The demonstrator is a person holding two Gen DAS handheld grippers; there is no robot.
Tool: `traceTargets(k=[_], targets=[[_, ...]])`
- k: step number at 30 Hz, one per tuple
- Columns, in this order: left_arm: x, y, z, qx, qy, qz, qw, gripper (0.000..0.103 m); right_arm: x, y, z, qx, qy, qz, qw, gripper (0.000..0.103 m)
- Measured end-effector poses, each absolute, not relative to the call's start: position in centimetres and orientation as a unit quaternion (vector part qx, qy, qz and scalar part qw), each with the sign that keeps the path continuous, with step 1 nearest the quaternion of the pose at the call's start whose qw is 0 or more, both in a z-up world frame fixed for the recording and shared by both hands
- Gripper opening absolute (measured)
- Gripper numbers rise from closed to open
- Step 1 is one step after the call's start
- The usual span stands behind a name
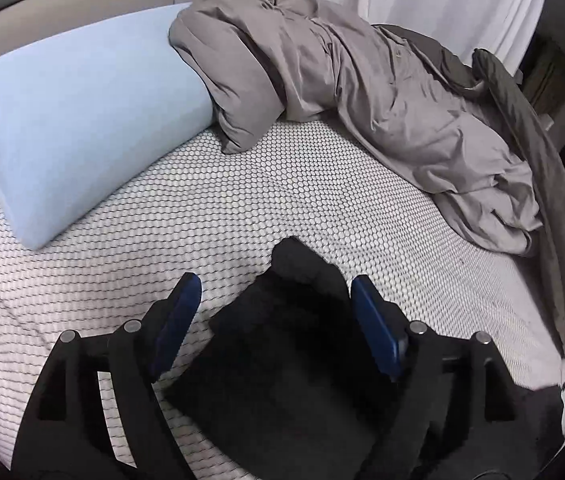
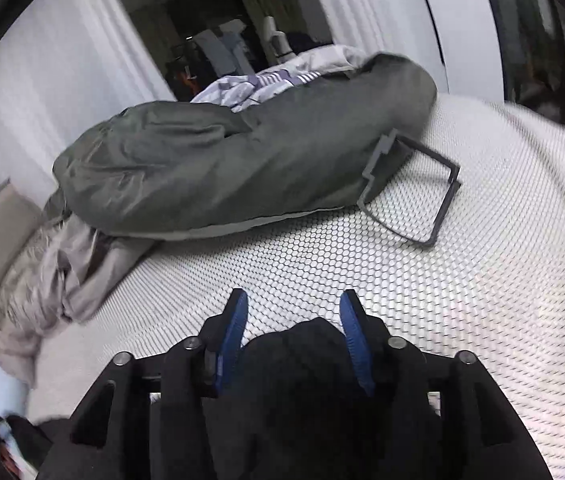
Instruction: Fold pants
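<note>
Black pants lay between two sets of parted tongs on a bed.

The left tongs (image 1: 274, 300) stood released, blue pads wide apart, with the black pants (image 1: 282, 340) lying between them on the mattress (image 1: 242, 184), not pinched as far as I could see. The right tongs (image 2: 293, 312) were likewise spread, a fold of the same pants bunched low between their fingers, neither pad pressing on it. The mattress had a white cover with a honeycomb pattern. Ahead and to the left of the left tongs sat one pale blue pillow (image 1: 82, 120); ahead and to their right sprawled one rumpled grey duvet (image 1: 362, 96). Beyond the right tongs lay one dark green bag (image 2: 242, 160), a grey strap loop (image 2: 414, 192) at its end. White curtains (image 2: 42, 80) hung behind, with a beige padded headboard (image 1: 82, 0).
</note>
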State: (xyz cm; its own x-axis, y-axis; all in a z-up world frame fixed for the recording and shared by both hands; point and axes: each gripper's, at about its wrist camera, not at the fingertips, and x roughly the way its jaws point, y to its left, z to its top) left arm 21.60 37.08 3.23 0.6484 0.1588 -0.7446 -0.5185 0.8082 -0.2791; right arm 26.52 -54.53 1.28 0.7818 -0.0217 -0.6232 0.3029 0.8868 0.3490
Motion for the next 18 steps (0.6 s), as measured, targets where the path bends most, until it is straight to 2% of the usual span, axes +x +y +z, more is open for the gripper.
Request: traceTargets(k=[9,15,17,18], targets=[[13.5,31.2,2.6,-0.205,0.360,0.104,0.904,0.075,16.3,-49.9,0.0,0.169,0.316,-0.015,0.934,0.074],[17.4,22.7,0.9,-0.200,0.447,-0.063,0.870,0.075,14.0,-47.4,-0.9,0.165,0.334,0.009,0.928,0.074],[20.5,20.5,-0.8,-0.198,0.477,-0.063,0.854,0.074,13.5,-47.0,-1.1,0.172,0.334,0.014,0.927,0.074],[22.2,20.3,-1.3,-0.205,0.467,-0.041,0.859,0.074,13.3,-46.9,-1.3,0.177,0.334,0.010,0.926,0.074]])
